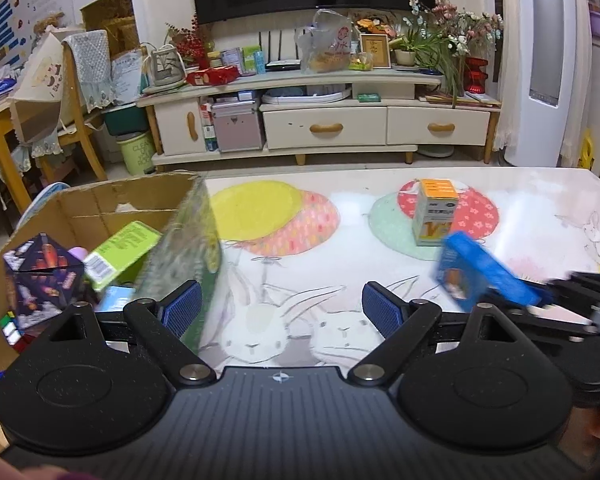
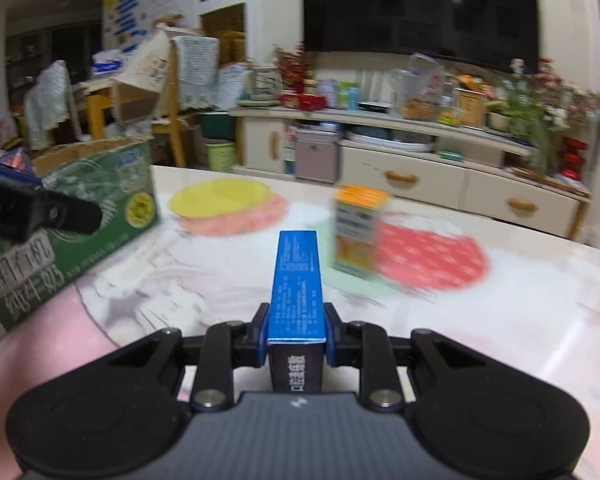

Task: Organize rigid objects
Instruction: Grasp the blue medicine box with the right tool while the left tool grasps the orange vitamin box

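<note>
In the right wrist view my right gripper [image 2: 297, 328] is shut on a slim blue box [image 2: 298, 276] that sticks out forward, lifted off the table. The same blue box [image 1: 476, 272] shows at the right of the left wrist view, with the right gripper [image 1: 548, 296] behind it. My left gripper [image 1: 281, 308] is open and holds nothing; its left finger [image 1: 182, 308] is close to the wall of a cardboard box [image 1: 100, 192] with a green printed outside [image 2: 80, 216]. An orange-and-white box [image 1: 436, 212] [image 2: 358, 232] stands upright on the table.
The cardboard box holds a dark many-sided box [image 1: 40, 276], a green packet [image 1: 120, 248] and a colour cube [image 1: 10, 326]. The table [image 1: 340, 248] has a cloth printed with rabbits and balloons. Beyond it are a TV cabinet [image 1: 324, 128] and a wooden chair [image 1: 72, 120].
</note>
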Demonstrator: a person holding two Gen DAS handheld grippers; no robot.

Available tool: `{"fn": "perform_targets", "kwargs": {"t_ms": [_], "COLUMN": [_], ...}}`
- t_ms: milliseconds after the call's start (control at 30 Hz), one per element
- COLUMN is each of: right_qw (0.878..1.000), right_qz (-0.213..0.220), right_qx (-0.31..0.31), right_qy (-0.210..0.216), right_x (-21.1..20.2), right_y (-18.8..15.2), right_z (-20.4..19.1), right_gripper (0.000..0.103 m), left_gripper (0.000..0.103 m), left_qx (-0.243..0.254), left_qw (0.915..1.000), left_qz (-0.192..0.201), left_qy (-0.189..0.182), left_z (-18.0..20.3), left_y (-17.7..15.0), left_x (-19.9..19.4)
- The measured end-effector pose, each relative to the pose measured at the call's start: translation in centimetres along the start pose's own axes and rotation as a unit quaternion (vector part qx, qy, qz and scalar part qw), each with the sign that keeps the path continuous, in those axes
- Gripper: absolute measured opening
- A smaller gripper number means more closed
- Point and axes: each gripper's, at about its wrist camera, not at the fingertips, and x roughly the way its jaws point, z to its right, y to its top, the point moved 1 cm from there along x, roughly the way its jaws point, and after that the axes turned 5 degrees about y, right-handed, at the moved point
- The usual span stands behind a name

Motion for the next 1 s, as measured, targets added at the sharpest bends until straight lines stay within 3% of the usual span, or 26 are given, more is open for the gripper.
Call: {"fn": "perform_targets", "kwargs": {"t_ms": [167, 233, 533, 700, 1000], "right_qw": [0.996, 0.994, 0.992, 0.991, 0.992], "right_qz": [-0.004, -0.004, -0.006, -0.005, -0.006], "right_qx": [0.062, 0.076, 0.116, 0.126, 0.119], "right_qy": [-0.070, -0.079, -0.050, -0.041, -0.042], "right_x": [-2.6, -2.8, -1.5, -0.6, -0.4], "right_y": [-1.5, -1.9, -2.3, -1.9, -1.9], "right_z": [3.1, 4.2, 6.7, 7.5, 8.2], "right_gripper": [0.024, 0.024, 0.037, 0.067, 0.068], "left_gripper": [0.103, 0.103, 0.103, 0.103, 0.103], "left_qx": [0.018, 0.025, 0.016, 0.007, -0.001], "left_qw": [0.9997, 0.9994, 0.9993, 0.9990, 0.9973], "left_qz": [0.006, 0.007, 0.014, 0.018, 0.022], "left_qy": [-0.014, -0.024, -0.030, -0.041, -0.070], "left_z": [2.8, 3.9, 8.0, 10.1, 13.9], "left_y": [-0.4, -0.5, 0.0, 1.8, 4.0], "left_x": [1.0, 1.5, 5.1, 7.9, 11.7]}}
